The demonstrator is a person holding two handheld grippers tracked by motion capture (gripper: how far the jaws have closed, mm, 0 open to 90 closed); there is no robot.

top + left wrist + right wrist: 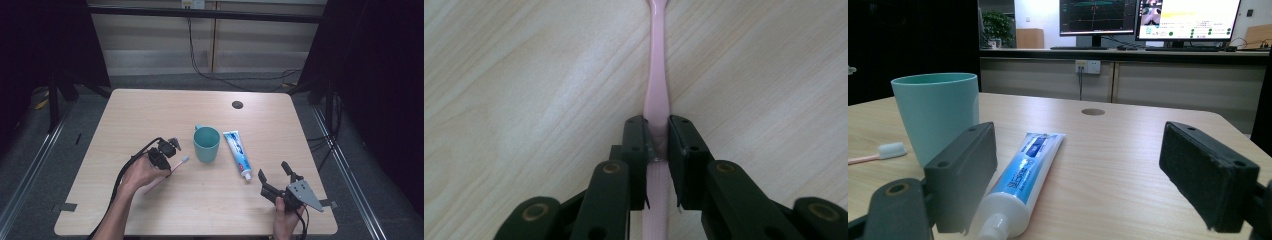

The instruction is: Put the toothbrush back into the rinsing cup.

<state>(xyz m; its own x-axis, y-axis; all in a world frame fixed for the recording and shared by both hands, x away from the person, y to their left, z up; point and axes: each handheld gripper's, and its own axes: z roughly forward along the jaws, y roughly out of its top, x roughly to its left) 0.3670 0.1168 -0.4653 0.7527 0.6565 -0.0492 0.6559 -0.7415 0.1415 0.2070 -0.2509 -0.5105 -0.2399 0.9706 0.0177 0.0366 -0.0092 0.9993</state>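
A pink toothbrush [176, 165] lies on the wooden table [150, 110], its white bristle head toward the teal cup [206, 143]. My left gripper [165, 159] is shut on the toothbrush [658, 90] handle, both pads pressed against it flat on the tabletop. A white and blue toothpaste tube [238, 154] lies right of the cup, cap toward me. My right gripper [275, 172] stands open near the table's front right, empty, with the toothpaste tube [1023, 180] and the cup [937, 115] beyond its jaws. The toothbrush's head [892, 149] lies left of that cup.
A round cable hole [237, 104] sits near the table's far edge. Cables hang behind the table. Monitors stand on a counter [1148, 50] in the background of the right gripper view.
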